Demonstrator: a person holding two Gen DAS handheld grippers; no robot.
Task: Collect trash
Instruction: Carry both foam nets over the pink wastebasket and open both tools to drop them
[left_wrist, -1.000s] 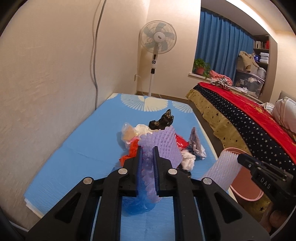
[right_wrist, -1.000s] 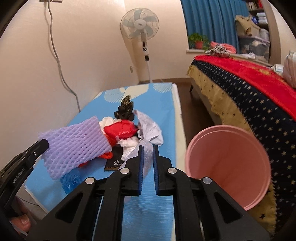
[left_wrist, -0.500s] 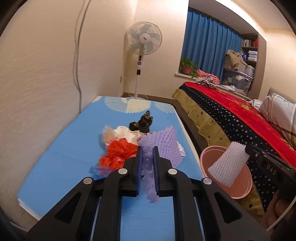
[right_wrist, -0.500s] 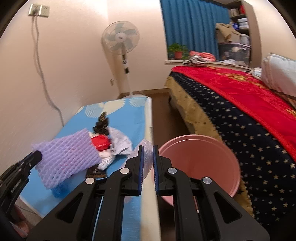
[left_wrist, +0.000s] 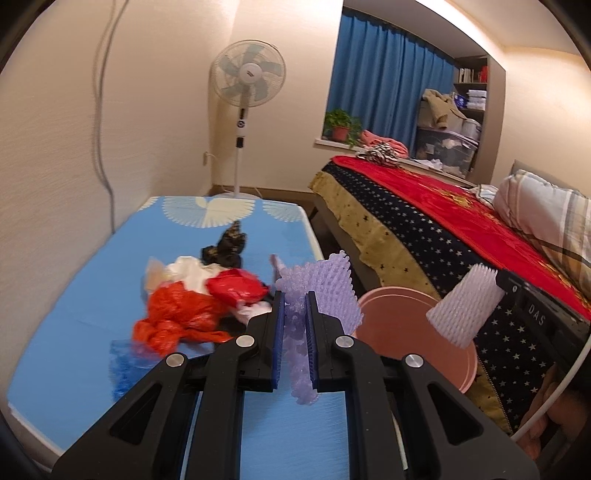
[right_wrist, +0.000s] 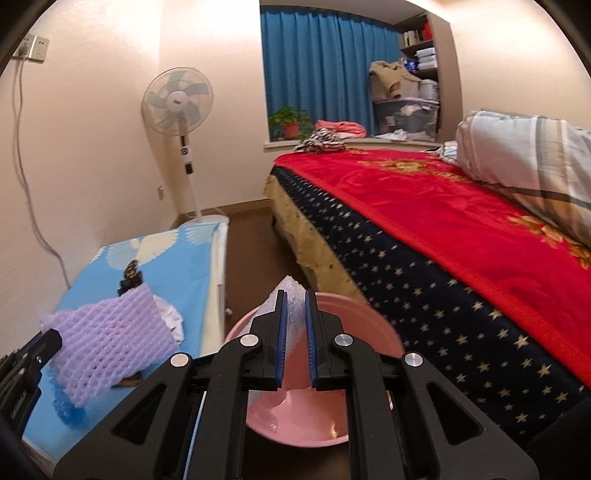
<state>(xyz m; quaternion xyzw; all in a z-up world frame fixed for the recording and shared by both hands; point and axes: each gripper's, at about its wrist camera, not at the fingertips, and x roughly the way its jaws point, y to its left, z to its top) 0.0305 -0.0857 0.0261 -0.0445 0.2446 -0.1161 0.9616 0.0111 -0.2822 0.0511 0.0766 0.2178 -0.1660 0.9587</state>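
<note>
My left gripper (left_wrist: 294, 297) is shut on a purple foam net (left_wrist: 325, 291) and holds it above the right edge of the blue mat (left_wrist: 92, 295). The net also shows in the right wrist view (right_wrist: 110, 343). My right gripper (right_wrist: 294, 295) is shut on a white foam net (right_wrist: 291, 332), which shows in the left wrist view (left_wrist: 465, 306). It holds the net over the pink bin (right_wrist: 354, 325) on the floor; the bin also shows in the left wrist view (left_wrist: 391, 317). A trash pile lies on the mat: red plastic bags (left_wrist: 184, 317), white paper (left_wrist: 192, 271), a black wrapper (left_wrist: 225, 247).
A bed with a red and starred blanket (right_wrist: 424, 229) runs along the right, close to the bin. A standing fan (left_wrist: 245, 96) is beyond the mat's far end. A wall with a cable (left_wrist: 105, 122) borders the mat on the left.
Both grippers moved right with their nets. The right gripper went from above the mat's edge to over the pink bin. The left gripper followed toward the mat's right edge.
</note>
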